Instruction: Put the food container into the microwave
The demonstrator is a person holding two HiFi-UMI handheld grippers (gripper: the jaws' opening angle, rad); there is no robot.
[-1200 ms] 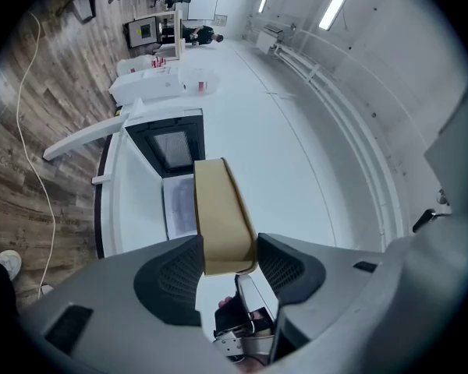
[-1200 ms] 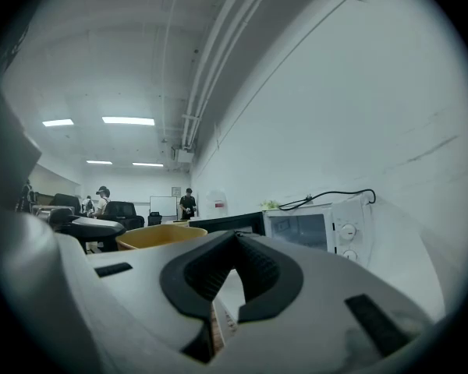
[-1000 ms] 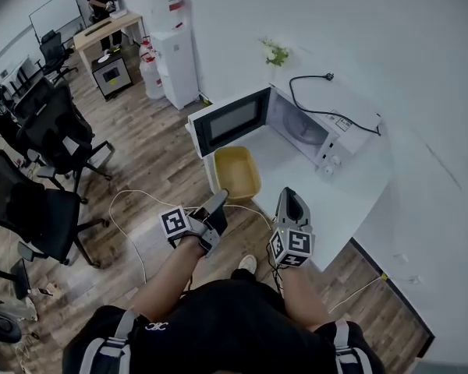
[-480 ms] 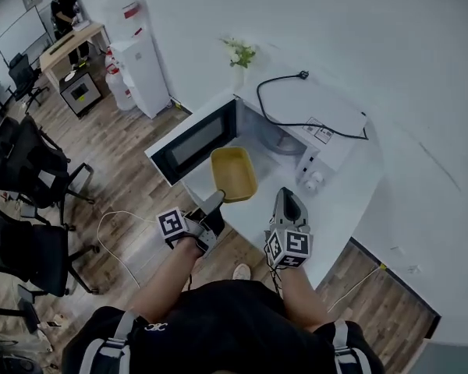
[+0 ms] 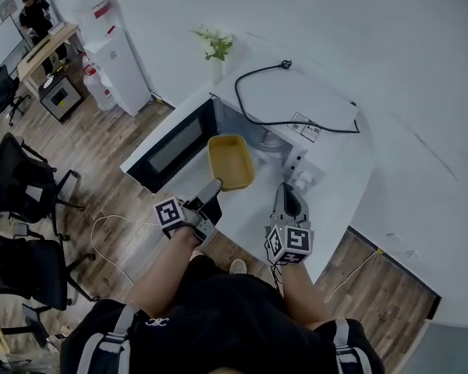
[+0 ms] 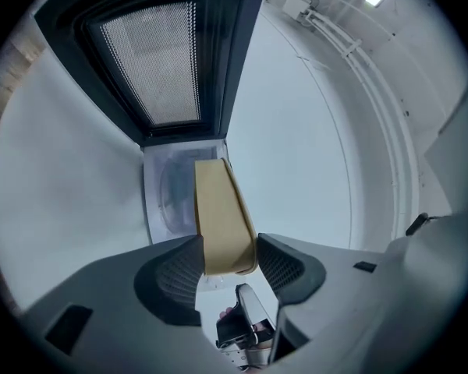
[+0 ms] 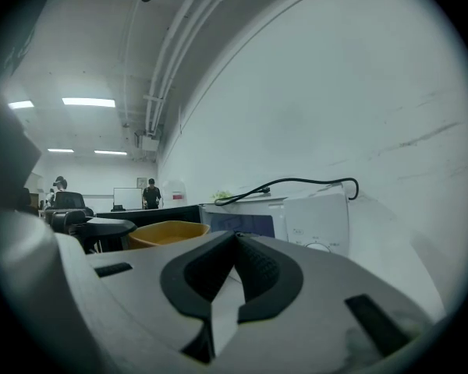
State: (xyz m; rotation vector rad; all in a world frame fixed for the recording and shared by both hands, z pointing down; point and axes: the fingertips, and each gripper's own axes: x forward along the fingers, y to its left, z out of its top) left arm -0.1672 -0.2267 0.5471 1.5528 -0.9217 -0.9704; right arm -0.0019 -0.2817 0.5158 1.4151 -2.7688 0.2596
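Note:
A yellow food container [image 5: 230,161] hangs in the air just in front of the open microwave [image 5: 296,119], held by its near rim in my left gripper [image 5: 214,187]. In the left gripper view the container [image 6: 222,216] is pinched between both jaws, with the microwave cavity [image 6: 171,193] and its turntable right behind it. The microwave door [image 5: 171,146] swings out to the left. My right gripper [image 5: 290,199] is shut and holds nothing, hovering over the white counter [image 5: 249,216] to the right of the container [image 7: 165,233].
A black power cord [image 5: 285,92] lies on top of the microwave. A small vase of flowers [image 5: 213,49] stands at the counter's back corner. Office chairs [image 5: 23,193], a water dispenser [image 5: 113,45] and a person at a far desk [image 5: 33,10] fill the room on the left.
The left gripper has carried the container forward and up toward the microwave opening. The head view has shifted closer to the counter. The right gripper has stayed shut beside it.

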